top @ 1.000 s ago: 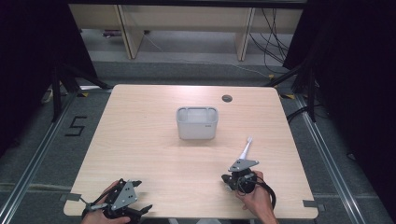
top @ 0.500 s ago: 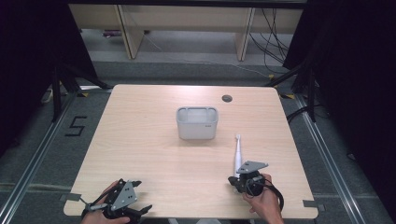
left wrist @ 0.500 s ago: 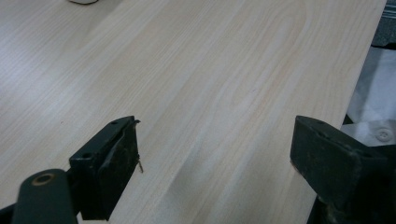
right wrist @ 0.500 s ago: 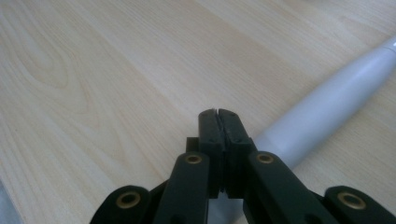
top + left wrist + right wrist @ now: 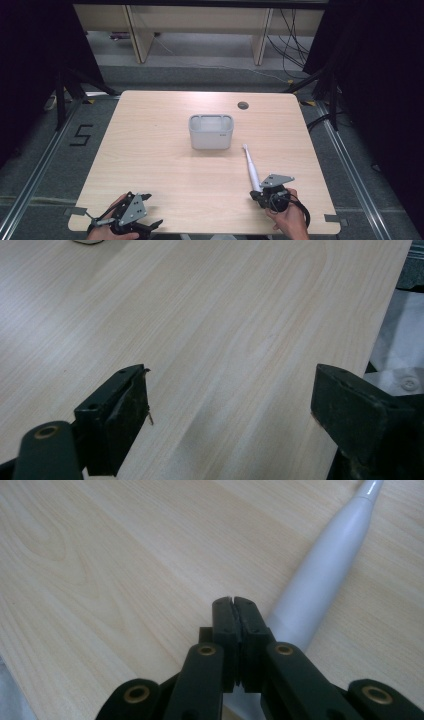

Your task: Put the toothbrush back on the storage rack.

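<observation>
The right gripper (image 5: 233, 601) has its black jaws pressed together with nothing between them; the long white tapered plastic wand (image 5: 320, 575) lies just beside them on the pale wooden table (image 5: 150, 150). Its long axis runs from the gripper toward the grey rectangular plastic bin (image 5: 211, 132), thin tip pointing at it, short of touching. The left gripper (image 5: 230, 400) stands wide, empty, near the table's front edge

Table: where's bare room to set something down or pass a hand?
Bare wood across the left half of the table, between the grey bin and the left tongs, plus the back strip behind the bin up to the cable hole. Crowded only front right, where the white toothbrush handle lies against the right tongs.
</observation>
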`<control>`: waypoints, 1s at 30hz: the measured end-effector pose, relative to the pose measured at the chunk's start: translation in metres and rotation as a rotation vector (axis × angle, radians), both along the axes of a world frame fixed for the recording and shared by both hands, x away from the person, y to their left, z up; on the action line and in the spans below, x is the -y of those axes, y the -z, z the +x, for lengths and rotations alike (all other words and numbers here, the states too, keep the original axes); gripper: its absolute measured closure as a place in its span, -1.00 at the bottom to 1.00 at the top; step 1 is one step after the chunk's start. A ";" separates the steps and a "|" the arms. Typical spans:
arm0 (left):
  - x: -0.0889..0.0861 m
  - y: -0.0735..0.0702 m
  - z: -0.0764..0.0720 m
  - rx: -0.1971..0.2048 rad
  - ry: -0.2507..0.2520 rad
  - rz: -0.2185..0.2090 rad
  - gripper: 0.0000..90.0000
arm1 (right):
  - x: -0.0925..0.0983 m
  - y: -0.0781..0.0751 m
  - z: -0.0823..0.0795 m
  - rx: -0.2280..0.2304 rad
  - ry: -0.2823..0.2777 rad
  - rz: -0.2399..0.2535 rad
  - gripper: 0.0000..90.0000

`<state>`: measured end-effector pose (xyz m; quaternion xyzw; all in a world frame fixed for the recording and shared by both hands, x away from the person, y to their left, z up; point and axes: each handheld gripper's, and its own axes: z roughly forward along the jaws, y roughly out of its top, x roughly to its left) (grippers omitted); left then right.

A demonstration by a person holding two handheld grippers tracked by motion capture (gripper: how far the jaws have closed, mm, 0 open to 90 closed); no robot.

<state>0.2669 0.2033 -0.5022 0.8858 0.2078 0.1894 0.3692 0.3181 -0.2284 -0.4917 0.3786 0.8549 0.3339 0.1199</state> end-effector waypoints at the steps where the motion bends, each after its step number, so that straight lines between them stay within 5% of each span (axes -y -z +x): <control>1: 0.000 0.000 0.000 0.000 0.000 0.000 -0.67 | 0.001 -0.001 -0.001 -0.017 0.006 -0.003 0.97; 3: 0.000 0.000 0.001 -0.001 -0.001 0.000 -0.67 | 0.002 -0.001 -0.001 -0.010 0.012 0.000 0.96; 5: 0.000 0.000 0.000 0.002 -0.007 0.012 -0.67 | 0.003 -0.005 -0.005 -0.061 0.040 0.025 0.92; 6: 0.000 0.001 0.001 0.013 -0.007 0.021 -0.67 | 0.005 -0.005 -0.002 -0.021 0.011 0.009 0.90; 12: 0.000 0.001 0.001 0.000 -0.004 0.005 -0.67 | 0.003 -0.016 -0.005 -0.025 0.059 0.017 0.51; 16: 0.000 0.001 0.001 0.001 -0.010 0.008 -0.67 | 0.007 -0.028 0.002 0.019 0.081 -0.030 0.33; 21: 0.001 0.002 0.001 -0.004 -0.012 0.011 -0.67 | 0.009 -0.033 0.016 -0.022 0.116 -0.099 0.14; 23: -0.001 0.001 0.002 0.008 -0.008 0.046 -0.67 | 0.006 -0.032 0.019 -0.065 0.142 -0.092 0.09; 30: 0.000 0.001 0.001 -0.004 -0.019 0.020 -0.67 | -0.004 -0.034 0.044 -0.123 0.130 -0.133 0.03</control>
